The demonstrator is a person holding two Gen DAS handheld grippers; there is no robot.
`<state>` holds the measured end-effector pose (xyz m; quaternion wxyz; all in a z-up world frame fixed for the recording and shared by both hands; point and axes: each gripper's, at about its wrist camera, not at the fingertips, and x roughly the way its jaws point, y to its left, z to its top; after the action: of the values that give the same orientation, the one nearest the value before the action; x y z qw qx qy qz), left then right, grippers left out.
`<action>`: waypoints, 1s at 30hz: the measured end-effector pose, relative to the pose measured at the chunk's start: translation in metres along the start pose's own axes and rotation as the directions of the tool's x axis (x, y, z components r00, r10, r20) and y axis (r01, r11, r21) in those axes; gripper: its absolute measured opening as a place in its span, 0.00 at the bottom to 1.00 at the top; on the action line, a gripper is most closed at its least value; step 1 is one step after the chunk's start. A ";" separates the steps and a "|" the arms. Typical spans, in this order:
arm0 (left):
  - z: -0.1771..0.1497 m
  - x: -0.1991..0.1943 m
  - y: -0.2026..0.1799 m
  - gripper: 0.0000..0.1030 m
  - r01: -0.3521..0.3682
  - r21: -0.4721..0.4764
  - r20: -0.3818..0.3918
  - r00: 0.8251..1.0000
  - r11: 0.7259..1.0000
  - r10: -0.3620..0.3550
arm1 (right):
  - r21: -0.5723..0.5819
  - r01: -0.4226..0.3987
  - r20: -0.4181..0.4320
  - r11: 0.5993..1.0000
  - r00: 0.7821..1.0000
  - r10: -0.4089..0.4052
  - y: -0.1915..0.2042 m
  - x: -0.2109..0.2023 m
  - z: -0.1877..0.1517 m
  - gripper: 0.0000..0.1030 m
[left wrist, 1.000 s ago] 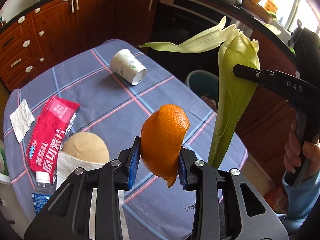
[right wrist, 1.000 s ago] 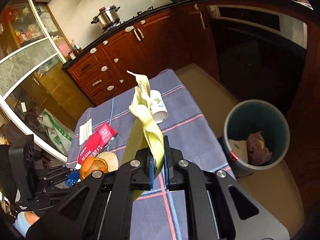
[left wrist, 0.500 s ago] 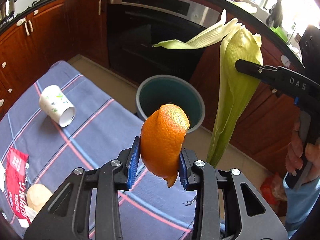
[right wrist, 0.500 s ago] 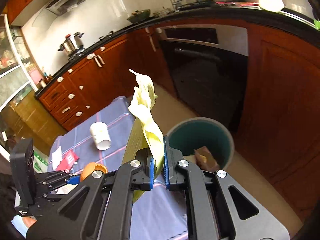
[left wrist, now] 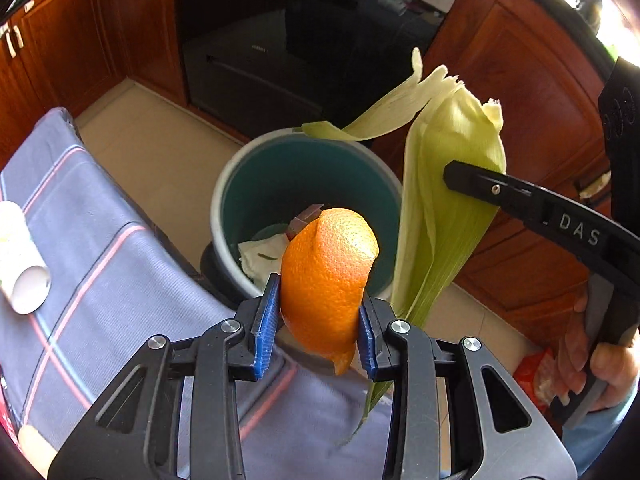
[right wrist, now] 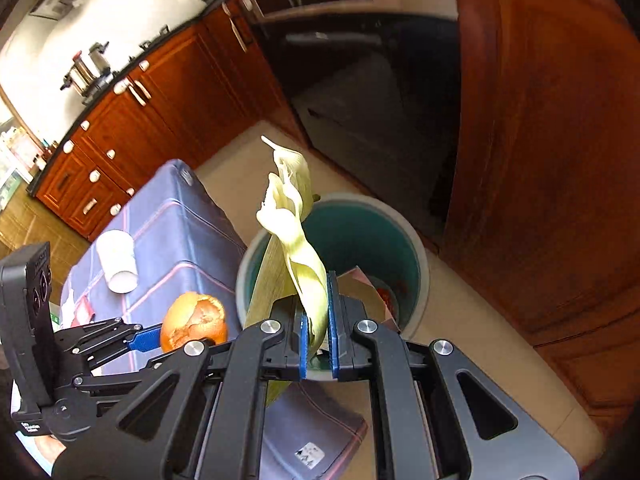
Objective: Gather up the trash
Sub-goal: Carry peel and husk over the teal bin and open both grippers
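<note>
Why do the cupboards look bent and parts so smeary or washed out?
Left wrist view: the fisheye lens bows the cabinets; window glare bleaches the upper right corner; the orange peel is sharp. Right wrist view: the cabinet door is smeared, the corn husk fairly crisp.

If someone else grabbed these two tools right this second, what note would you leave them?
Left gripper: jaws shut on an orange peel, held near the bin's table-side rim.
Right gripper: jaws shut on a corn husk, held above the trash bin.
Bin: on the floor beside the table, already holding paper and wrappers.
Done: both scraps picked up and carried to the bin.
Left: drop both in, then fetch the paper cup lying on the table, and the other litter there.
</note>
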<state>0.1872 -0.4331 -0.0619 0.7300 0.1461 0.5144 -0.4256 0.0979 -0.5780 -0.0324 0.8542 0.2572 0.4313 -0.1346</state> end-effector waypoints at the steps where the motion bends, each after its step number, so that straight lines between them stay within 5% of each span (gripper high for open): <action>1: 0.003 0.007 0.001 0.34 0.002 -0.005 -0.008 1.000 1.000 -0.002 | -0.006 0.002 -0.016 1.000 1.000 -0.002 -0.001 0.009 0.005 0.07; 10: 0.012 0.053 0.014 0.37 0.008 -0.045 -0.070 0.997 0.999 -0.011 | -0.040 0.001 -0.118 0.999 0.993 -0.005 0.002 0.068 0.026 0.08; 12: 0.013 0.059 0.016 0.42 0.001 -0.051 -0.079 0.997 0.999 -0.005 | -0.044 -0.003 -0.137 0.999 0.991 -0.003 0.003 0.080 0.028 0.11; 13: 0.014 0.060 0.017 0.54 -0.003 -0.053 -0.079 0.997 0.999 -0.001 | -0.046 -0.009 -0.147 0.999 0.989 0.002 0.004 0.086 0.030 0.11; 14: 0.015 0.059 0.016 0.64 -0.010 -0.053 -0.076 0.997 0.999 0.006 | -0.049 -0.019 -0.156 0.999 0.988 0.011 0.005 0.091 0.031 0.15; 15: 0.015 0.059 0.017 0.65 -0.017 -0.053 -0.071 0.997 0.998 0.013 | -0.049 -0.036 -0.165 0.998 0.986 0.028 0.006 0.096 0.033 0.24; 16: 0.015 0.060 0.016 0.65 -0.015 -0.052 -0.071 0.997 0.999 0.011 | -0.042 -0.048 -0.174 0.998 0.984 0.040 0.005 0.099 0.033 0.56; 17: 0.016 0.061 0.016 0.66 -0.010 -0.052 -0.075 0.997 0.999 0.006 | -0.032 -0.047 -0.168 0.998 0.985 0.041 0.005 0.100 0.033 0.76; 30: 0.009 0.053 0.020 0.80 -0.020 -0.048 -0.077 0.997 0.999 0.017 | 0.046 -0.037 -0.154 0.998 0.987 0.044 -0.002 0.081 0.023 0.83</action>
<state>0.2142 -0.4521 -0.1093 0.7171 0.1494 0.5506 -0.4004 0.1601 -0.5935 -0.0871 0.8150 0.2942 0.4878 -0.1060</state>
